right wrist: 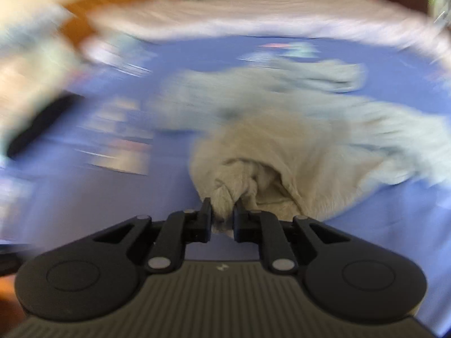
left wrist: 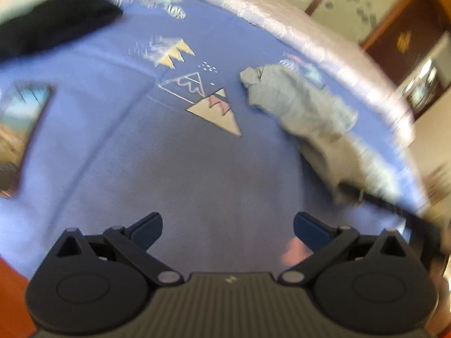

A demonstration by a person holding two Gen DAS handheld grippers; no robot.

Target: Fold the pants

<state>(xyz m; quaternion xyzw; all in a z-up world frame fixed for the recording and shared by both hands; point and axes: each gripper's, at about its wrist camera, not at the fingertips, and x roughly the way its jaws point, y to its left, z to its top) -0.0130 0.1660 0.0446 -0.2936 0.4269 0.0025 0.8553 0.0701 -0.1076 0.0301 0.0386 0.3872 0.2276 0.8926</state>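
Observation:
Grey pants (right wrist: 282,129) lie crumpled on a blue patterned bedsheet (right wrist: 141,197). My right gripper (right wrist: 222,211) is shut on a bunched edge of the pants and holds it just above the sheet. In the left wrist view the pants (left wrist: 304,104) stretch along the right side of the sheet (left wrist: 197,174). My left gripper (left wrist: 227,226) is open and empty, over bare sheet well to the left of the pants. Both views are blurred by motion.
A black garment (left wrist: 50,25) lies at the far left of the bed. A picture book or card (left wrist: 19,135) lies at the left edge. A pale quilt (left wrist: 296,25) runs along the far side. Wooden furniture and doors stand beyond the bed.

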